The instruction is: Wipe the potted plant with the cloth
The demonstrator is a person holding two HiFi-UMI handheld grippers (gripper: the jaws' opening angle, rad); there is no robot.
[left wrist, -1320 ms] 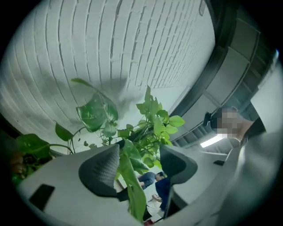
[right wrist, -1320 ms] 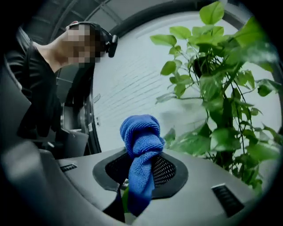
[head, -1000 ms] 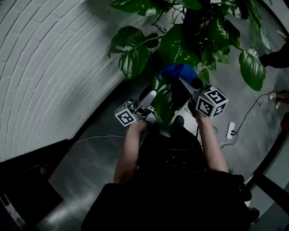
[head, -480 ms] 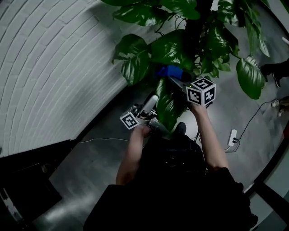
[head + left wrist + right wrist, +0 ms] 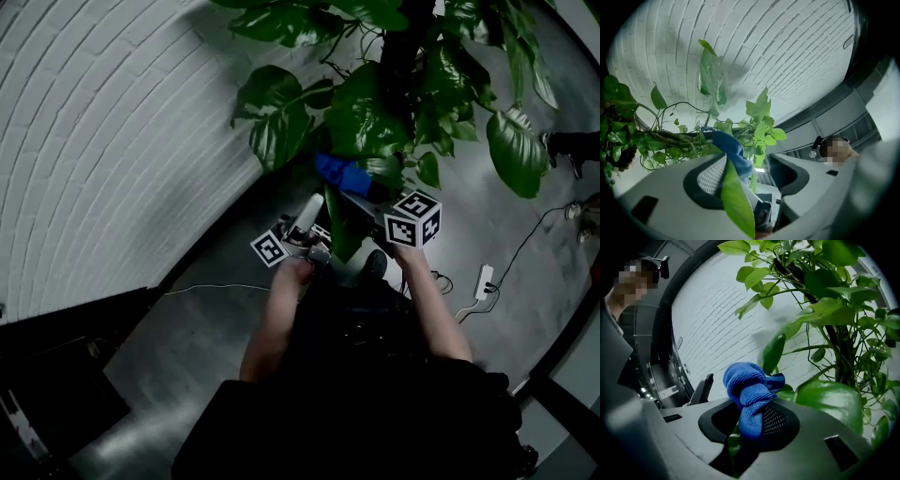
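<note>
Right gripper point(image 5: 749, 420) pinches the bunched blue microfibre cloth point(image 5: 750, 385), left gripper point(image 5: 751, 174) spread loose around a long green leaf point(image 5: 736, 201); I risk tearing it if the wipe drags.

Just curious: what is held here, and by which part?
The right hand-held gripper clamps the blue cloth by one end. A leaf lies between the open jaws of the left hand-held gripper.

I count 1 potted plant with large green leaves point(image 5: 375, 103), 1 blue microfibre cloth point(image 5: 339, 172), 2 grey hand-held grippers, the left gripper point(image 5: 314, 208) and the right gripper point(image 5: 358, 192), and 1 white power strip point(image 5: 485, 279) on the floor point(image 5: 206, 328).
</note>
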